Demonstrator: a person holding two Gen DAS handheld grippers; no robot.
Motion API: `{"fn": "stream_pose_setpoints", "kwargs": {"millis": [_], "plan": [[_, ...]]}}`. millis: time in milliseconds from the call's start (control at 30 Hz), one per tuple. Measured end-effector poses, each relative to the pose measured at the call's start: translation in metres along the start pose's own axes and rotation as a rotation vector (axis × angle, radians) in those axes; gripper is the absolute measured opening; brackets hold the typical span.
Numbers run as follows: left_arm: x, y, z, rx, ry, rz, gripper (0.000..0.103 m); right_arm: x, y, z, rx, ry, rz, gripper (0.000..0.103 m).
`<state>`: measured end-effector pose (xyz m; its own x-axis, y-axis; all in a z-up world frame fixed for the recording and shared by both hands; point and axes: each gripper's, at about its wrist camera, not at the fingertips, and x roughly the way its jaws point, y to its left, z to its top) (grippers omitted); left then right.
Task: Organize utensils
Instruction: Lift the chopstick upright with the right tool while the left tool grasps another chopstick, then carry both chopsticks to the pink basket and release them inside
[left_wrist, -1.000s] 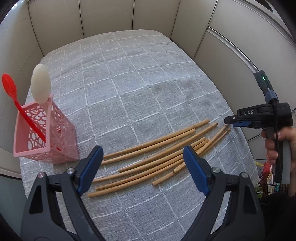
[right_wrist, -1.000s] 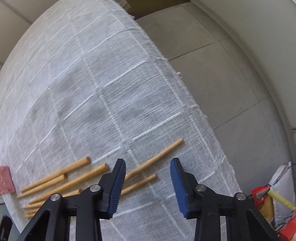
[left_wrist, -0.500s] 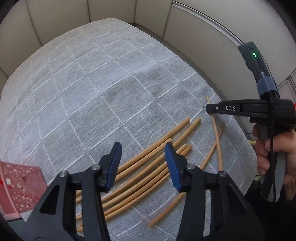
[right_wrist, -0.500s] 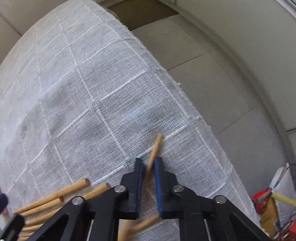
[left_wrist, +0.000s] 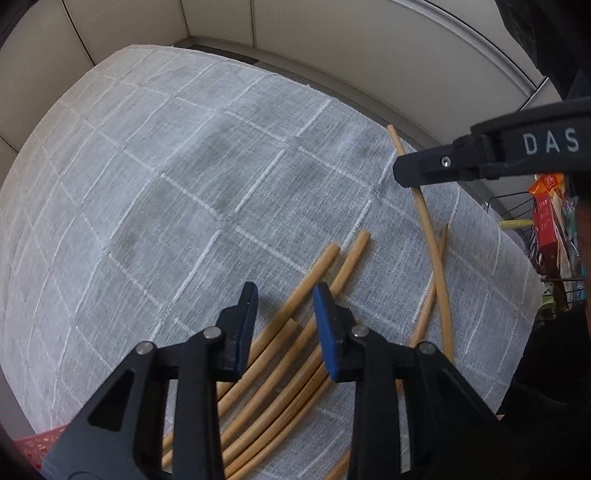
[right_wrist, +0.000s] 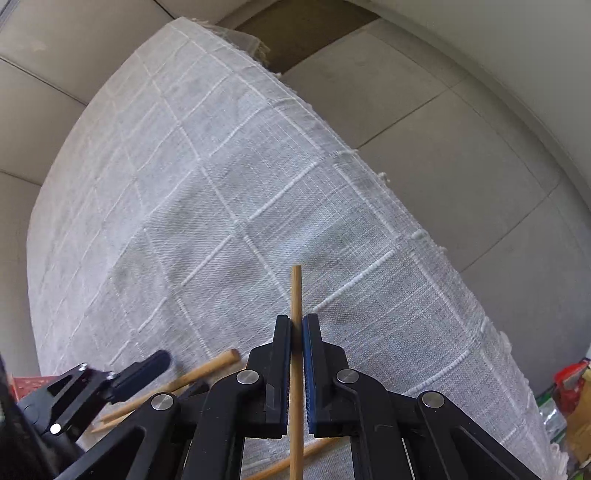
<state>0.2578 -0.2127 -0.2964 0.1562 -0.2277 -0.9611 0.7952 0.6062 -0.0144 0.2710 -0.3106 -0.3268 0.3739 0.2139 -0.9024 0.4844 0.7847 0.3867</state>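
Where the right wrist view looks along its own fingers, we record the right black two-finger gripper with blue pads clamped on a single thin tan wooden chopstick, which stands between the pads and runs straight up past the fingertips and down out of the picture. In the left wrist view the same chopstick shows as a long slanted stick passing behind the right gripper's black body marked "DAS"; its far end points toward the cloth's back edge and its lower end lies among the other sticks.

We note the left black two-finger gripper with blue pads standing apart at the jaws, holding nothing, above the loose bundle of tan wooden chopsticks lying side by side on the grey-white checked tablecloth. One more chopstick lies beside the held one, apart from the bundle.

A corner of a red perforated plastic basket shows at the lower left edge of the left view. Coloured packets in a wire rack stand off the table's right side.
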Motion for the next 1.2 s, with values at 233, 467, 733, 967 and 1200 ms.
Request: {"fn": "stream_pose_setpoints", "kwargs": {"millis": [233,467,733,967,1200], "plan": [[0.011,-0.013,0.012,0.084,0.091,0.006,0.031,-0.006,-0.004,0.0,0.005,0.002,0.01,0.005],[0.027,-0.003,0.042,-0.052,0.116,0.037,0.026,-0.006,-0.011,-0.003,0.029,0.011,0.028,0.005],[0.024,0.041,0.046,-0.225,0.062,0.096,0.013,-0.012,-0.008,-0.006,0.015,0.015,0.07,0.005],[-0.007,0.081,0.025,-0.357,-0.038,0.173,0.008,-0.018,-0.001,-0.008,-0.007,0.011,0.104,0.005],[-0.061,0.09,-0.012,-0.446,-0.188,0.232,0.008,-0.031,0.018,-0.015,-0.062,-0.025,0.13,0.005]]}}
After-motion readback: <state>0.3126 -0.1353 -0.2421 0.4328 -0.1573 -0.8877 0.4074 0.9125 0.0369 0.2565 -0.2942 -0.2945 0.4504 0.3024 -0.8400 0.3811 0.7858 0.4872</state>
